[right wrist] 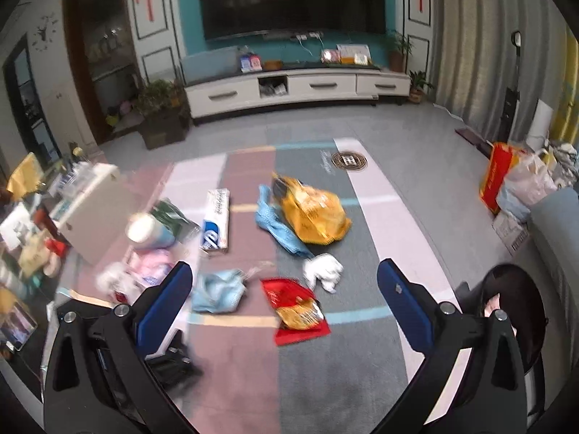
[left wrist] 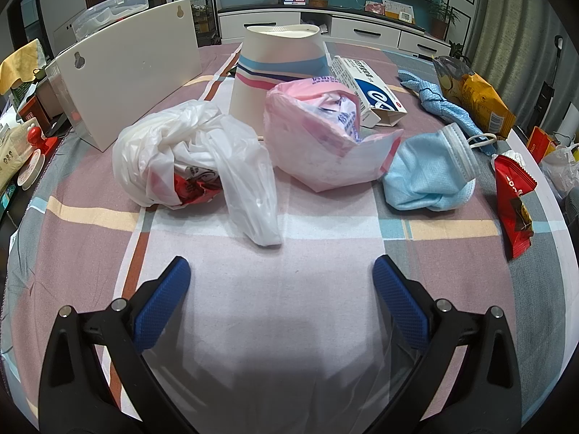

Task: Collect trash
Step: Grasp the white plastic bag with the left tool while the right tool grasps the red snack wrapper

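While both hand-held grippers stand wide apart and empty, the trash lies spread over the checked cloth surface (left wrist: 90,213). At the bottom of the left wrist view, the left hand-held gripper (left wrist: 281,271) sits low, its blue pads (left wrist: 163,303) just short of a crumpled white plastic bag (left wrist: 188,159) at centre left. Beside that bag, at centre, rests a pink plastic pouch (left wrist: 325,137), with a striped paper cup (left wrist: 278,68) upside down behind it and a blue face mask (left wrist: 430,170) to its right. From higher up, the right hand-held gripper (right wrist: 286,275) looks down on a red snack wrapper (right wrist: 296,307) at centre, a yellow snack bag (right wrist: 315,213) above it, and a white crumpled tissue (right wrist: 324,269) between them.
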Available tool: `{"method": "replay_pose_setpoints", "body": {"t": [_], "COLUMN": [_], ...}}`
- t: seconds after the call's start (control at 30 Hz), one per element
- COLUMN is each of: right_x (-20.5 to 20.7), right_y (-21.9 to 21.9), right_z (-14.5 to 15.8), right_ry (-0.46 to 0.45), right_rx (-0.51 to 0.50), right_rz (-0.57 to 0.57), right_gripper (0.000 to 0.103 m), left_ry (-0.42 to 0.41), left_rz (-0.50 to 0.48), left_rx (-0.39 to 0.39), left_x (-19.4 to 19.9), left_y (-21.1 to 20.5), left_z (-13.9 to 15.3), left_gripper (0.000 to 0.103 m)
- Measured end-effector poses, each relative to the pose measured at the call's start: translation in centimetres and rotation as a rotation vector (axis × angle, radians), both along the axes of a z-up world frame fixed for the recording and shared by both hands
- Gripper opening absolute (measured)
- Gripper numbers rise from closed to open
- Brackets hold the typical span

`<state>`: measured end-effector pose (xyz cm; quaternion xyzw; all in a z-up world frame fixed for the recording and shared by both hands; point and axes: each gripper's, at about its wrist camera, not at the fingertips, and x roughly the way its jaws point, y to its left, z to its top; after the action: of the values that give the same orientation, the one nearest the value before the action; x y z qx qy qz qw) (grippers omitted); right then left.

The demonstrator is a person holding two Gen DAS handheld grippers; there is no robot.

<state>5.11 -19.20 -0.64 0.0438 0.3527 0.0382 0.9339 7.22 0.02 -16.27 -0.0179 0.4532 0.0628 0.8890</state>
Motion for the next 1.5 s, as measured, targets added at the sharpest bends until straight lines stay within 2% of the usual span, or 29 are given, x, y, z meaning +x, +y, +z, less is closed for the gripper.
{"method": "replay_pose_setpoints", "body": {"t": [0.17, 0.43, 0.67, 0.83, 1.03, 1.3, 1.4, 1.43, 1.5], "right_x": [-0.1, 2.6, 4.2, 5.4, 6.4, 7.1, 7.0, 7.0, 7.0], "right_y": [0.7, 1.2, -0.6, -2.6, -3.5, -2.9, -2.1, -1.8, -1.5], "right_z": [-0.5, -4.8, -6.3, -7.4, -8.0, -10.3, -11.4, -11.9, -12.3], "right_ry": [-0.035, 0.057, 0.075, 0.117, 0.148, 0.222, 0.253, 0.263, 0.270], "right_rx": [0.001, 0.038, 0.023, 0.089, 0.134, 0.112, 0.084, 0.068, 0.050], "right_rz": [0.019, 0.065, 0.058, 0.052, 0.062, 0.107, 0.142, 0.155, 0.161], "right_gripper": [0.100, 0.100, 0.100, 0.100, 0.085, 0.076, 0.075, 0.075, 0.074], "left_ry": [0.000, 0.000, 0.000, 0.000, 0.000, 0.006, 0.087, 0.071, 0.007], "left_rz": [0.000, 0.000, 0.000, 0.000, 0.000, 0.043, 0.057, 0.074, 0.112], "left_rx": [0.000, 0.000, 0.000, 0.000, -0.001, -0.002, -0.031, -0.062, -0.145], "left_x": [0.0, 0.0, 0.0, 0.0, 0.0, 0.9, 1.5, 1.4, 0.8], "left_y": [0.0, 0.0, 0.0, 0.0, 0.0, -0.4, 0.7, 1.4, 3.2], "left_z": [0.0, 0.0, 0.0, 0.0, 0.0, 0.0, 0.8, 1.6, 3.3], "left_gripper": [0.101, 0.101, 0.101, 0.101, 0.101, 0.101, 0.097, 0.088, 0.084]}}
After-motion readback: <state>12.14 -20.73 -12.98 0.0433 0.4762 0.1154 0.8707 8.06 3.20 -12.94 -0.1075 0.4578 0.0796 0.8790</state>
